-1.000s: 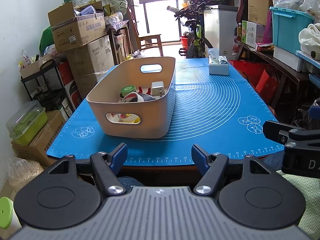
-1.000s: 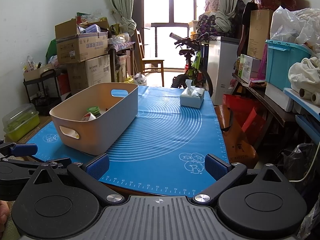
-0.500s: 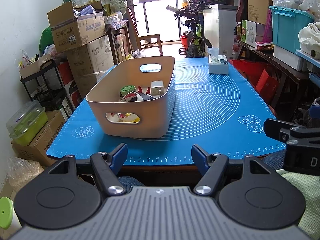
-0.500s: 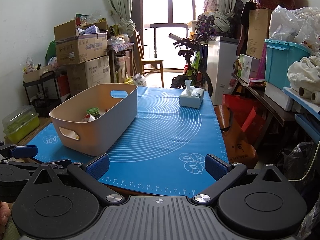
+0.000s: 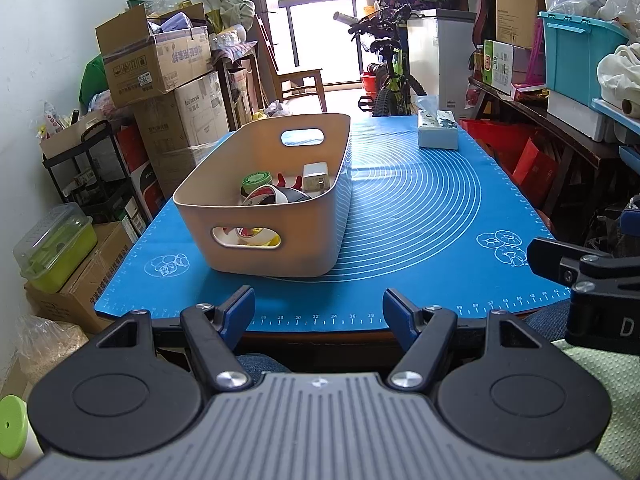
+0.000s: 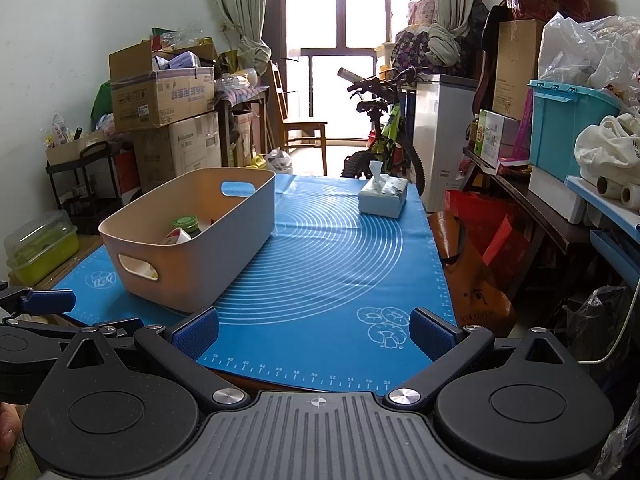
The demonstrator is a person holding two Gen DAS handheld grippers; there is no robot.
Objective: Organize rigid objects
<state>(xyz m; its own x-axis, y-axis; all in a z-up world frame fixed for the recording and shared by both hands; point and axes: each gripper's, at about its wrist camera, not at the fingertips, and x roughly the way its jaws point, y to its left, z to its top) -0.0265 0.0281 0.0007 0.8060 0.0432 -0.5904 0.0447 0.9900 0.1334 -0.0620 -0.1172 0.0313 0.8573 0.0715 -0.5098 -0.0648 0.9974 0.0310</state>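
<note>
A beige plastic bin (image 5: 276, 236) (image 6: 224, 252) with cut-out handles stands on the left half of the blue mat (image 5: 420, 216) (image 6: 332, 264). Inside it lie a green-lidded jar (image 5: 256, 181) (image 6: 186, 223), a roll of tape (image 5: 264, 196), a white charger block (image 5: 316, 176) and other small items. My left gripper (image 5: 319, 312) hangs open at the table's near edge, in front of the bin, with nothing between its blue pads. My right gripper (image 6: 314, 330) is open too, over the mat's near right corner, and holds nothing.
A tissue box (image 5: 437, 132) (image 6: 383, 198) sits at the mat's far right. Stacked cardboard boxes (image 5: 160, 64) and a black cart line the left wall. A bicycle (image 6: 380, 136) stands beyond the table. Shelves with a teal crate (image 6: 568, 120) run along the right.
</note>
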